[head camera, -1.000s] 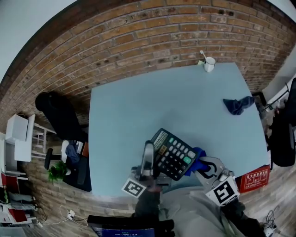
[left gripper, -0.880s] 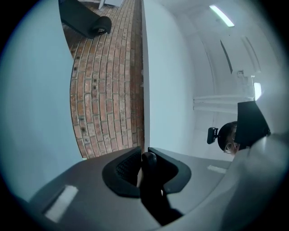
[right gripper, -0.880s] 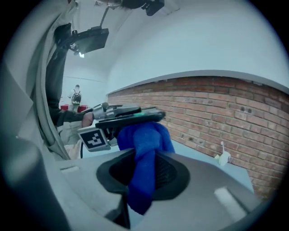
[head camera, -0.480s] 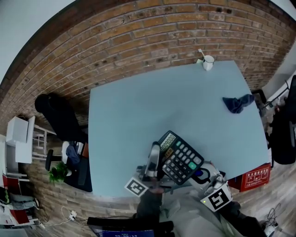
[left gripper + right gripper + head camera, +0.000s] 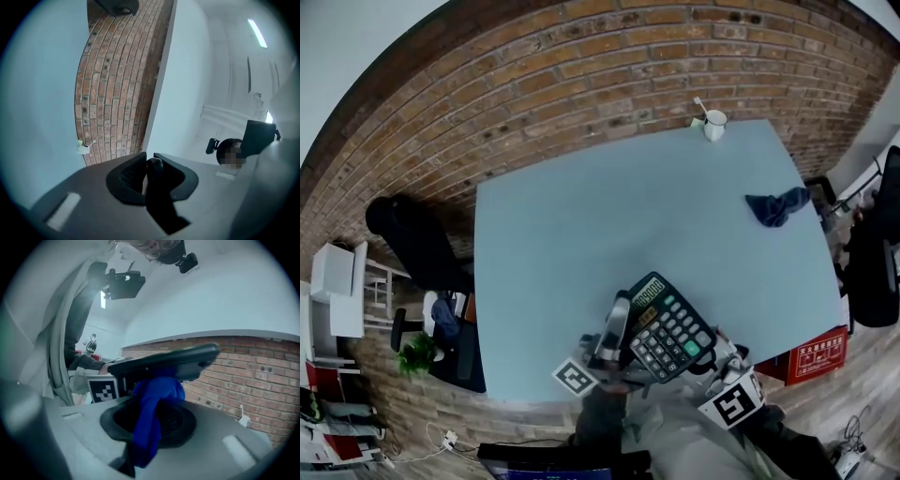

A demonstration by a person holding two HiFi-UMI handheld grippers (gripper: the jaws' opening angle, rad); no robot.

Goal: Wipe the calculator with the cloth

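The black calculator (image 5: 670, 328) is held tilted above the near edge of the pale blue table (image 5: 581, 234), keys up. My left gripper (image 5: 622, 326) is shut on its left edge; in the left gripper view that edge is the thin dark calculator rim (image 5: 154, 171) between the pads. My right gripper (image 5: 719, 367) sits at the calculator's lower right, partly under it. That gripper is shut on a bright blue cloth (image 5: 154, 413), which bunches up against the calculator's underside (image 5: 173, 363). The head view hides this cloth.
A second, dark blue cloth (image 5: 776, 206) lies near the table's right edge. A white mug (image 5: 713, 124) with a stick in it stands at the far right corner. A brick wall (image 5: 581, 84) runs behind the table. A red box (image 5: 814, 358) sits on the floor at right.
The calculator and my left gripper have shifted slightly right and toward the near edge. My right gripper has slid in under the calculator, so the blue cloth no longer shows in the head view.
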